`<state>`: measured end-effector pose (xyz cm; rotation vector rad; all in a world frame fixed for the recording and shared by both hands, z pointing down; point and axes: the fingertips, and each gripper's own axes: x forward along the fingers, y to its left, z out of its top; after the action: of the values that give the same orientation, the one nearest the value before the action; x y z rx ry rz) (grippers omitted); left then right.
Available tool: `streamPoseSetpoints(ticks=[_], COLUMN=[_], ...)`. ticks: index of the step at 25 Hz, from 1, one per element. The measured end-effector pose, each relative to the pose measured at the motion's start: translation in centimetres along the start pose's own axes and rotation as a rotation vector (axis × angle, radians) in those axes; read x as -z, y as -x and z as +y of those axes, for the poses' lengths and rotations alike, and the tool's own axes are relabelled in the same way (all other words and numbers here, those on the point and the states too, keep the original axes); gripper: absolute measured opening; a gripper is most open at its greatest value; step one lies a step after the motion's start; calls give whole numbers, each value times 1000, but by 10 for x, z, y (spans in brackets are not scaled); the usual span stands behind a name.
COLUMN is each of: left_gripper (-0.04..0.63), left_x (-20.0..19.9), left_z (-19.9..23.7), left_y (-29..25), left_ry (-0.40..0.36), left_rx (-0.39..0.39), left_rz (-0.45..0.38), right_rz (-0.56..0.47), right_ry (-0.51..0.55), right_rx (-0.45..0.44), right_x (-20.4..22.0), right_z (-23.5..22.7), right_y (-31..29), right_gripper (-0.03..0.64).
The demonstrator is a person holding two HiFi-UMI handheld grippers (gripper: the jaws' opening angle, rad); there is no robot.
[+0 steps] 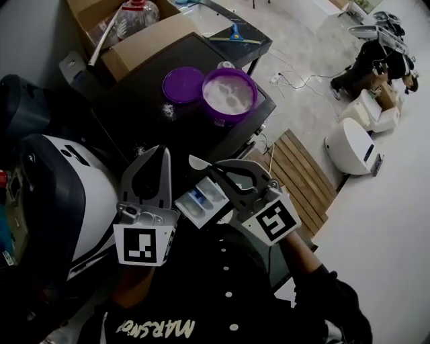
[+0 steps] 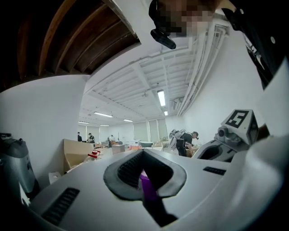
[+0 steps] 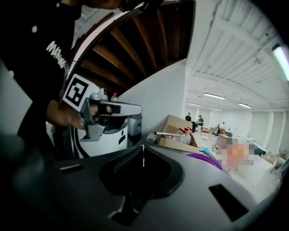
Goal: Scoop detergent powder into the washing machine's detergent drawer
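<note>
The purple tub (image 1: 230, 94) of white powder stands open on the dark table (image 1: 134, 114), with its purple lid (image 1: 183, 84) flat beside it. Nearer me, the white detergent drawer (image 1: 201, 198) with a blue insert shows between the two grippers. My left gripper (image 1: 158, 153) (image 2: 142, 155) points level with its jaws closed on a small purple piece (image 2: 147, 187). My right gripper (image 1: 212, 168) (image 3: 143, 152) is shut on a white scoop (image 1: 197, 162), of which only a thin white edge (image 3: 143, 156) shows in the right gripper view. Both are raised above the drawer.
A white and dark machine (image 1: 67, 195) fills the left. At the table's far side are a cardboard box (image 1: 144, 40), a plastic bottle (image 1: 138, 17) and a blue brush (image 1: 235, 37). A wooden pallet (image 1: 302, 175) and white housings (image 1: 349, 144) lie on the floor at right.
</note>
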<state>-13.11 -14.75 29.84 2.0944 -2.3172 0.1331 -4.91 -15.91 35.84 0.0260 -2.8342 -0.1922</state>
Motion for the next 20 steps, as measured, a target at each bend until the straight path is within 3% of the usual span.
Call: streamPoseSetpoints(ticks=[5, 12, 16, 20], left_gripper=[5, 5, 5, 5], left_x=[-9, -17, -19, -11], left_z=[-10, -19, -25, -27], left_y=[-9, -24, -30, -32], left_ry=[3, 8, 13, 14], left_rx=[35, 63, 80, 87], left_rz=[-23, -44, -48, -29], right_rz=[-76, -4, 57, 205], right_ry=[-112, -299, -341, -359], right_rx=[219, 494, 530, 517], right_x=[-16, 16, 39, 69], right_z=[-62, -147, -170, -186], right_y=[11, 23, 15, 0], right_gripper=[34, 34, 34, 34])
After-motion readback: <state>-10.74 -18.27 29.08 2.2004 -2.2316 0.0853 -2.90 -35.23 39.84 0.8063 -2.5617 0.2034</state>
